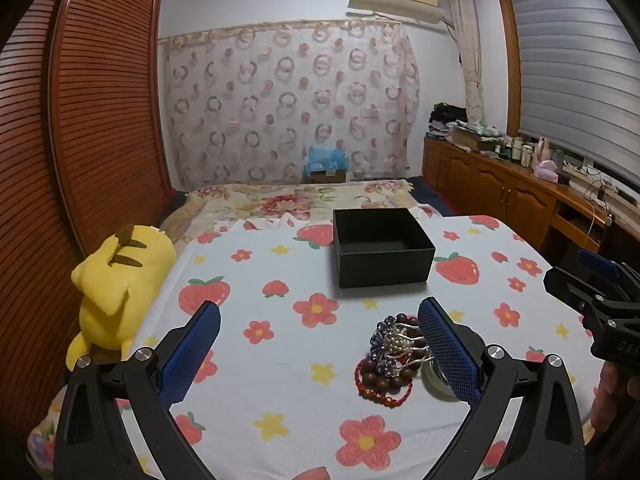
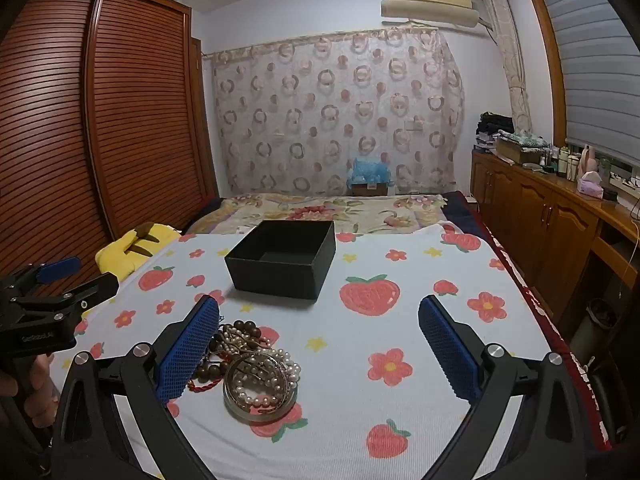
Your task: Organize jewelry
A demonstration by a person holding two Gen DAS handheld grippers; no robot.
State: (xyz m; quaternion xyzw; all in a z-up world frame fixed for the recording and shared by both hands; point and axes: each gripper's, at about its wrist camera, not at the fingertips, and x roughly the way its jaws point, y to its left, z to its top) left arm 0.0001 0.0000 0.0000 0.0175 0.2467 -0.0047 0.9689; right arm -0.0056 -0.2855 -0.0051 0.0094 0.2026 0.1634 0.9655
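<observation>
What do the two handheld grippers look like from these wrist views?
Both match: the left gripper and right gripper have black angular frames with silver round bolts and blue textured pads. White lettering marks the side of each body. No cables show.

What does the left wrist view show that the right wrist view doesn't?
Only the left wrist view: the blue flower hair clip on the pile and most of the yellow plush. Only the right wrist view: the whole silver bangle with pearls lying in it. Both: the empty black box beyond the jewelry pile on the strawberry-print cloth, both tools open.
</observation>
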